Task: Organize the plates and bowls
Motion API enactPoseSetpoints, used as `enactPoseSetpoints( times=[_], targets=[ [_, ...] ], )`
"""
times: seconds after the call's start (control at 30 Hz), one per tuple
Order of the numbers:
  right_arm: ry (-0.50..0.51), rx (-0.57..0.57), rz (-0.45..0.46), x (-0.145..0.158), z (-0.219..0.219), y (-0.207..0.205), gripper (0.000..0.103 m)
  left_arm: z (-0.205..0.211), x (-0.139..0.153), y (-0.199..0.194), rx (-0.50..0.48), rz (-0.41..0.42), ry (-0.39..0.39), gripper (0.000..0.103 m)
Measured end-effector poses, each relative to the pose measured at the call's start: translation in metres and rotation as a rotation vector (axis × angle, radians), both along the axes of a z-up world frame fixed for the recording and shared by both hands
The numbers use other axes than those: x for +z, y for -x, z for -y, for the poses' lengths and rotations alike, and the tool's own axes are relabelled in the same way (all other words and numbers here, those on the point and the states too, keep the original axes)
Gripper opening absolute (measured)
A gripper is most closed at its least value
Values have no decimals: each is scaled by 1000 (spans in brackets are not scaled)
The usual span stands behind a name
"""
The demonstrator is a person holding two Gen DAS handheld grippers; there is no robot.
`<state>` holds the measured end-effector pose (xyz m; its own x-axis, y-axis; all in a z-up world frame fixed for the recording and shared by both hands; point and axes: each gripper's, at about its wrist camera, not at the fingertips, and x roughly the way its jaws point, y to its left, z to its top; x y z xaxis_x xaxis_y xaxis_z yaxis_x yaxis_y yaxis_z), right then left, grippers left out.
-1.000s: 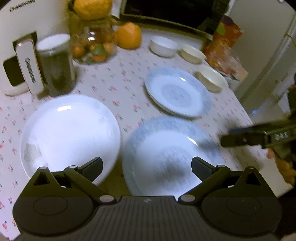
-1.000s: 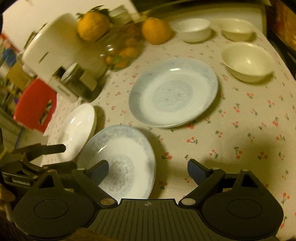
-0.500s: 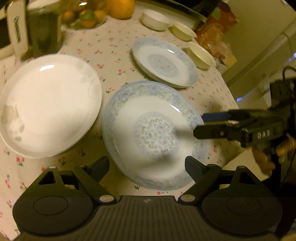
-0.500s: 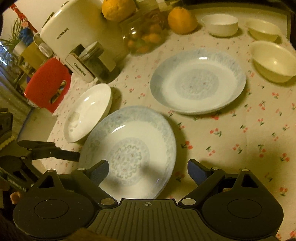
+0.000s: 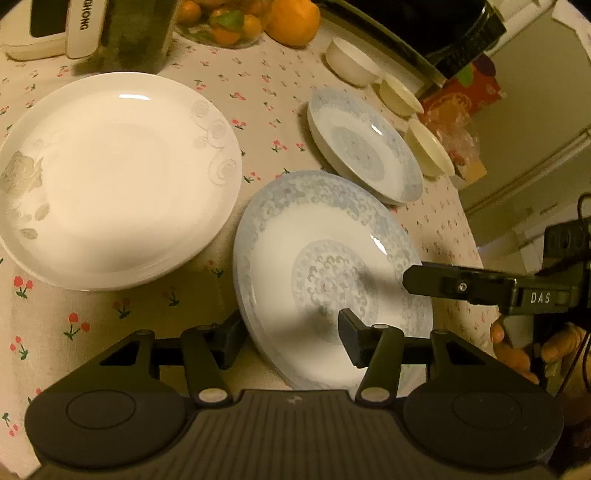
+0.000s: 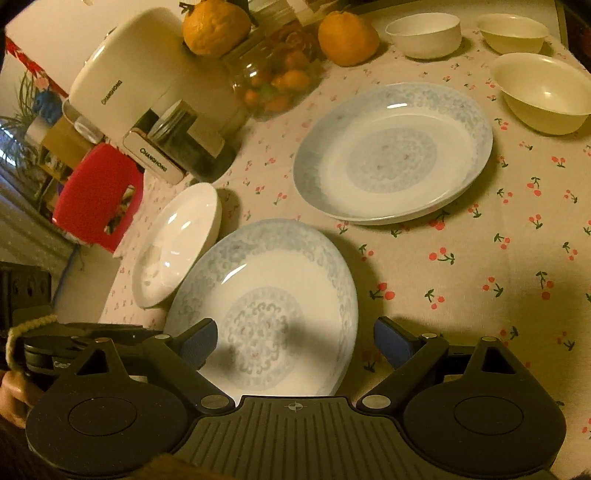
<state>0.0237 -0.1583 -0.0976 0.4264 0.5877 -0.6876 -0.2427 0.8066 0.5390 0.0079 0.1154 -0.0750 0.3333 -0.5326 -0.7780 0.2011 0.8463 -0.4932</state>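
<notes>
A blue-patterned plate (image 5: 332, 273) (image 6: 266, 295) lies nearest on the cherry-print tablecloth. My left gripper (image 5: 291, 334) straddles its left rim, one finger outside and one over the well. Its jaws are closing and the pads stand clear of the rim. My right gripper (image 6: 295, 343) is open wide over the same plate's opposite edge. A plain white plate (image 5: 110, 177) (image 6: 177, 243) sits beside it, and a second blue plate (image 5: 364, 147) (image 6: 395, 155) farther back. A white bowl (image 6: 424, 35) and two cream bowls (image 6: 513, 33) (image 6: 543, 92) stand at the far side.
Behind the plates stand a white appliance (image 6: 140, 74), a dark jar (image 6: 192, 144), a glass jar of fruit (image 6: 277, 85) and two oranges (image 6: 347, 37). A red object (image 6: 96, 195) lies off the table's left edge. The table edge (image 5: 469, 240) runs close to the right gripper.
My left gripper sank and rolled toward the near blue plate, and its jaws narrowed around the rim. The right gripper dipped slightly over the same plate and stayed wide.
</notes>
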Motion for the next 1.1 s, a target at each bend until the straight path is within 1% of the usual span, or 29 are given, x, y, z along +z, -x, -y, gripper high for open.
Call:
enactPoseSetpoints(
  times=[0.03, 0.1, 0.17, 0.2, 0.27, 0.3, 0.4, 0.47, 0.53, 0.63, 0.77, 0.9, 1.0, 1.1],
  targets=[
    [-6, -7, 4, -1, 1, 1, 91, -1, 0, 0, 5, 6, -2, 44],
    [-12, -22, 2, -3, 1, 0, 86, -3, -1, 0, 12, 18, -9, 36],
    [-23, -43, -6, -6, 3, -1, 71, -5, -1, 1, 17, 29, -20, 30],
    [-27, -53, -12, -7, 3, -1, 68, -5, -1, 2, 16, 35, -27, 27],
    [-32, -72, -19, -10, 4, -1, 54, -7, -1, 3, 15, 47, -39, 24],
    [-28, -82, -19, -10, 4, -2, 52, -8, -2, 3, 14, 52, -45, 22],
    [0, -104, -16, -10, 4, -1, 38, -9, -2, 4, 8, 64, -53, 21],
    [18, -117, -17, -11, 7, -1, 25, -7, -2, 5, -2, 79, -67, 20],
    [17, -123, -22, -12, 10, 0, 21, -4, -1, 6, -17, 97, -86, 20],
    [28, -115, -17, -11, 10, 2, 21, -3, -1, 7, -27, 105, -95, 20],
    [38, -101, -1, -6, 8, 4, 21, -7, 0, 6, -18, 96, -88, 20],
    [30, -94, 18, 2, 9, 7, 21, -8, 3, 7, -8, 104, -75, 20],
    [27, -100, 30, 8, 10, 7, 21, -11, 9, 10, 0, 130, -57, 20],
    [15, -117, 29, 13, 14, 7, 21, -12, 18, 13, -1, 176, -43, 20]
  ],
)
